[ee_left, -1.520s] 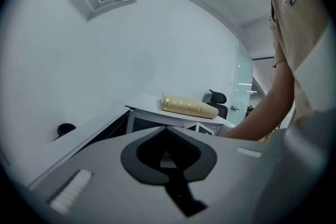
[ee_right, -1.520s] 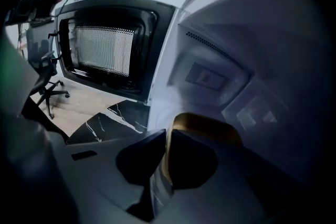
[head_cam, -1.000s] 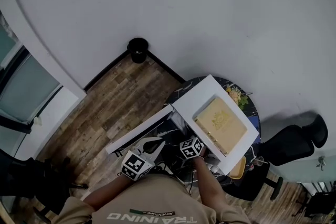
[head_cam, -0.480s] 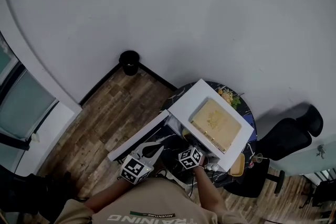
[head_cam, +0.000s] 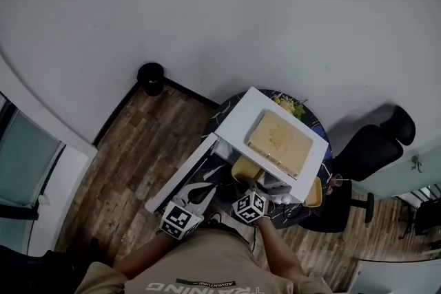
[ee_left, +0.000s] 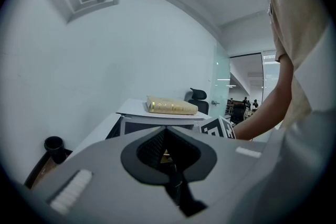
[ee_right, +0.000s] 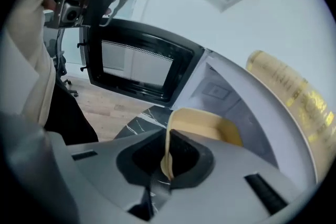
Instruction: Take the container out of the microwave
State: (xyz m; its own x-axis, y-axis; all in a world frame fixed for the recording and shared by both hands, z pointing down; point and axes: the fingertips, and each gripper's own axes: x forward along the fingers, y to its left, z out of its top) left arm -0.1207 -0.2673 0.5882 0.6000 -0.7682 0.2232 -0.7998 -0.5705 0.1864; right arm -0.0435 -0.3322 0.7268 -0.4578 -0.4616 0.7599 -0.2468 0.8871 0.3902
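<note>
A yellow container point(head_cam: 245, 168) sits at the mouth of the white microwave point(head_cam: 238, 122), partly out of the cavity. My right gripper point(head_cam: 251, 188) is shut on its near rim. In the right gripper view the thin yellow rim point(ee_right: 168, 152) stands between the jaws of the right gripper point(ee_right: 167, 165), and the container point(ee_right: 205, 126) stretches toward the grey cavity. The microwave door point(head_cam: 180, 177) hangs open to the left. My left gripper point(head_cam: 204, 191) hovers beside the door, shut with nothing in it; the left gripper point(ee_left: 169, 157) faces the microwave point(ee_left: 137, 109) from a distance.
A gold book point(head_cam: 279, 142) lies on the microwave's top. The microwave stands on a dark round table point(head_cam: 227, 197), with a second yellow container point(head_cam: 313, 195) at its right edge. A black office chair point(head_cam: 365, 148) is on the right, a black bin point(head_cam: 150, 77) by the wall.
The yellow container, out of sight one second ago, now shows at the microwave's opening with the right gripper on it. The head view has shifted; the left gripper stays beside the door.
</note>
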